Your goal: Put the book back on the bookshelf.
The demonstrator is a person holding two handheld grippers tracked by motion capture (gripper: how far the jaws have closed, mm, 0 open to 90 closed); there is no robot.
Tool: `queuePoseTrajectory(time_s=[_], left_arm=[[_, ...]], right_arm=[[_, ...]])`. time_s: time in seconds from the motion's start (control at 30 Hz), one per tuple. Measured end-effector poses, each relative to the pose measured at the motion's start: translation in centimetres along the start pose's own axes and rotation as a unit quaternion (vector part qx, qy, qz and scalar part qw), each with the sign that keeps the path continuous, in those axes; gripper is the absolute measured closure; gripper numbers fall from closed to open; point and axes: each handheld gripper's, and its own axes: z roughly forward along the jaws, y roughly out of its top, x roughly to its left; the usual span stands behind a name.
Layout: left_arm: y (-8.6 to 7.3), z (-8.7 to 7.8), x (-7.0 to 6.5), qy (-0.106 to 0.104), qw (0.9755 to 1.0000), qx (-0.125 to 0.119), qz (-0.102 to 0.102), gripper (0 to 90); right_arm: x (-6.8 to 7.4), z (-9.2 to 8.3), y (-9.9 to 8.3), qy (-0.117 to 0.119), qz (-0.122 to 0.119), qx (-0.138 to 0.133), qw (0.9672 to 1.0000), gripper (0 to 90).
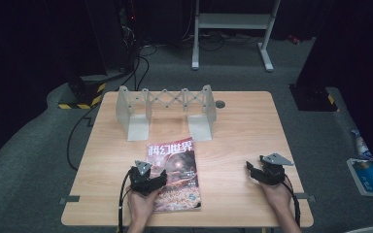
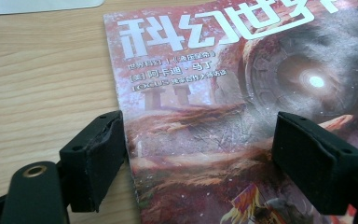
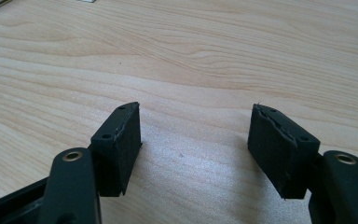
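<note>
The magazine [image 1: 174, 174] lies flat and closed on the counter [image 1: 243, 131], cover up, near the front edge and left of centre; its cover carries large white characters across the top over a reddish scene with a round glowing form, and its left edge shows slight wear. The left gripper [image 2: 198, 149] sits low over the magazine's lower left portion, fingers [image 2: 95, 156] spread apart, one at the spine-side edge and the other over the cover, clamped on nothing. The step in hand appears to be the approach to a grasp. The next move likely calls for getting one finger under the spine edge before closing. The right gripper [image 1: 258, 171] rests over bare wood well to the right, fingers [image 3: 121, 144] apart. A grey folding rack [image 1: 165, 110] stands behind.
</note>
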Motion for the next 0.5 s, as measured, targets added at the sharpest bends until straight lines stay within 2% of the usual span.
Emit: queuePoseTrajectory(time_s=[0.5], left_arm=[[0.7,1.2,-3.2,-0.028,0.9994,0.003,0.018,18.3]], right_arm=[[0.0,-0.1,0.0,0.002,-0.002,0.003,1.0,35.4]])
